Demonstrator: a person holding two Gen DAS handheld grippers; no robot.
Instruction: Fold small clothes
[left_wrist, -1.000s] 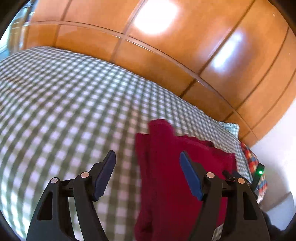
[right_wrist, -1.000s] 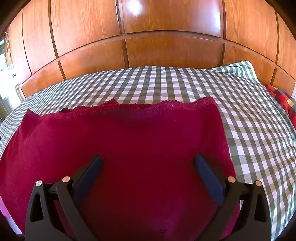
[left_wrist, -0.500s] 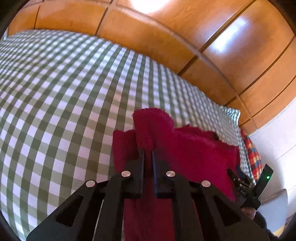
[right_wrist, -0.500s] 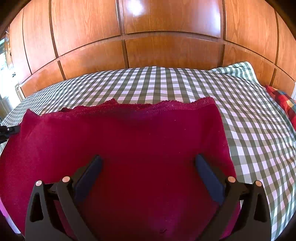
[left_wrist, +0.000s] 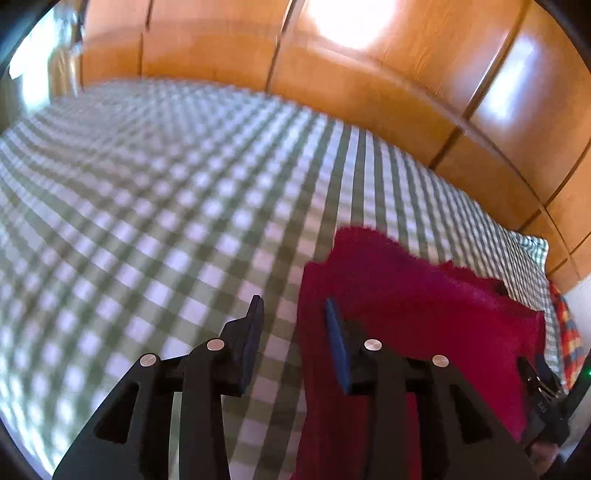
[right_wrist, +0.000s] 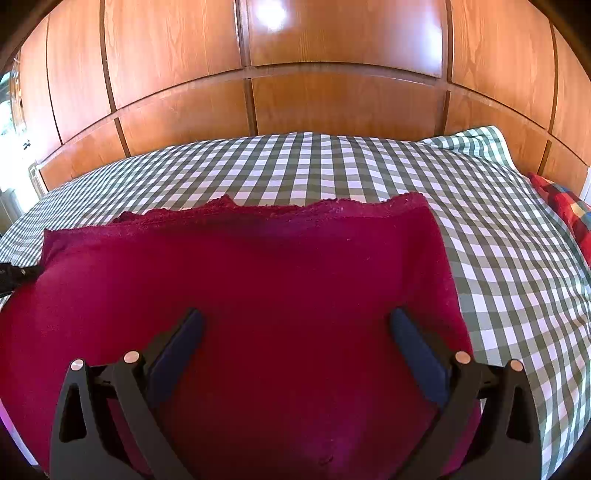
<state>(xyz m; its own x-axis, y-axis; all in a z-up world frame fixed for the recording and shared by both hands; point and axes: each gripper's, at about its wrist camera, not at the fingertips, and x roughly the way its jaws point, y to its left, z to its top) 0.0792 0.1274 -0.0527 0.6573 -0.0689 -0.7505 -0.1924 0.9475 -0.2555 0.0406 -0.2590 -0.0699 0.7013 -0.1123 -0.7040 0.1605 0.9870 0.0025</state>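
Plainly, a dark red garment (right_wrist: 258, 295) lies flat on the green-and-white checked bedspread (right_wrist: 369, 166), both grippers standing open.

No brand, label or writing can be read on it. In the right wrist view its long axis runs left to right, its scalloped edge facing the wooden wall panels (right_wrist: 332, 92). The right gripper (right_wrist: 295, 332) hangs over its middle, jaws spread wide and holding nothing. The left gripper (left_wrist: 293, 325) sits at the cloth's left edge, jaws partly apart, one finger beside the garment (left_wrist: 406, 302), one over it.
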